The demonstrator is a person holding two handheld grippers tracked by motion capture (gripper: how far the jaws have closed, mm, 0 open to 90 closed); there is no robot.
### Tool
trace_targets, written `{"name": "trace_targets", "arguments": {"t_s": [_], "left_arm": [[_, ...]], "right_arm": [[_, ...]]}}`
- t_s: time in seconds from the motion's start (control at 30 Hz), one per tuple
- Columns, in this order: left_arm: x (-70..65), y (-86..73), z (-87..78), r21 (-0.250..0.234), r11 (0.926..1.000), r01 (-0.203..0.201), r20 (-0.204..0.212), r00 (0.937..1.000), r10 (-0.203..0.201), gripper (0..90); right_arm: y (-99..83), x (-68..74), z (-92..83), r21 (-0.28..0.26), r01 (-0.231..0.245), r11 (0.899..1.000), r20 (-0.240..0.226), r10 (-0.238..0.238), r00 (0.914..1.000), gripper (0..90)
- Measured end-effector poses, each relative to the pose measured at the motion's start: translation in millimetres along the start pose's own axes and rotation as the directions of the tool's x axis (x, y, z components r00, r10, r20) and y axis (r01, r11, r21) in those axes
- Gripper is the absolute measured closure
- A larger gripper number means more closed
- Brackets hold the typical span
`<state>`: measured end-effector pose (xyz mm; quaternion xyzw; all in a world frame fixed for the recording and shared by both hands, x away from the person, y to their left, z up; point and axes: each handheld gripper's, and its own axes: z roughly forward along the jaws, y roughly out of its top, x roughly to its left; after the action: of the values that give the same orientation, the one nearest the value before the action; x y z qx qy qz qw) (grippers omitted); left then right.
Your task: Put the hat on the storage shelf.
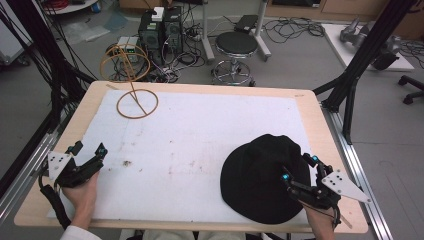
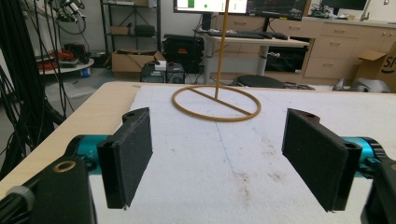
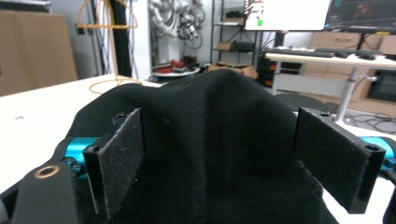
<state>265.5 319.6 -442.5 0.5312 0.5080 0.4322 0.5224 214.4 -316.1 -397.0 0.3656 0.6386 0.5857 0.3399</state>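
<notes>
A black cloth hat (image 1: pixel 260 175) lies on the white mat (image 1: pixel 200 135) at the front right. My right gripper (image 1: pixel 299 168) stands open at the hat's right edge, its jaws wide on either side of the raised crown (image 3: pixel 219 121) without pressing it. A yellow wire stand (image 1: pixel 136 102) with a ring base and an upright post stands at the back left of the mat. My left gripper (image 1: pixel 89 155) rests open near the front left edge, pointing toward the stand (image 2: pixel 216 102), with nothing between its pads (image 2: pixel 128 156).
The wooden table (image 1: pixel 310 100) ends close to both hands. Black frame posts (image 1: pixel 350 85) rise beside its right and left edges. A stool (image 1: pixel 235 50), computers and cables sit on the floor beyond the far edge. Small dark stains (image 1: pixel 126 163) mark the mat.
</notes>
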Motion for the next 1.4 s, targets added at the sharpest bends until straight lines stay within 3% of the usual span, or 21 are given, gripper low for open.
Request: {"name": "trace_targets", "arguments": {"t_s": [0.27,0.63,0.87,1.2,1.4], "left_arm": [[0.2,-0.2,0.2,0.002,1.0000,0.002,0.003,1.0000,-0.002,24.6],[0.3,-0.3,0.2,0.002,1.0000,0.006,0.003,1.0000,-0.006,24.7],[0.1,-0.3,0.1,0.002,1.0000,0.006,0.002,1.0000,-0.006,24.7],[-0.2,-0.7,0.8,0.012,0.9999,0.004,0.002,1.0000,-0.004,25.2],[0.6,-1.2,1.0,0.014,0.9999,0.010,0.004,0.9999,-0.010,25.5]], "right_arm": [[0.5,1.7,3.3,0.058,0.013,0.998,-0.068,-0.009,0.9976,16.0],[-5.1,0.2,6.9,0.132,0.043,0.990,-0.103,-0.029,0.9943,16.2],[-9.3,-3.8,7.1,0.155,0.036,0.987,-0.108,-0.020,0.9940,18.0],[-11.9,-5.4,6.3,0.174,0.022,0.984,-0.134,0.001,0.9910,29.8],[-12.4,-5.9,6.3,0.177,0.014,0.984,-0.143,0.012,0.9896,47.9]]}}
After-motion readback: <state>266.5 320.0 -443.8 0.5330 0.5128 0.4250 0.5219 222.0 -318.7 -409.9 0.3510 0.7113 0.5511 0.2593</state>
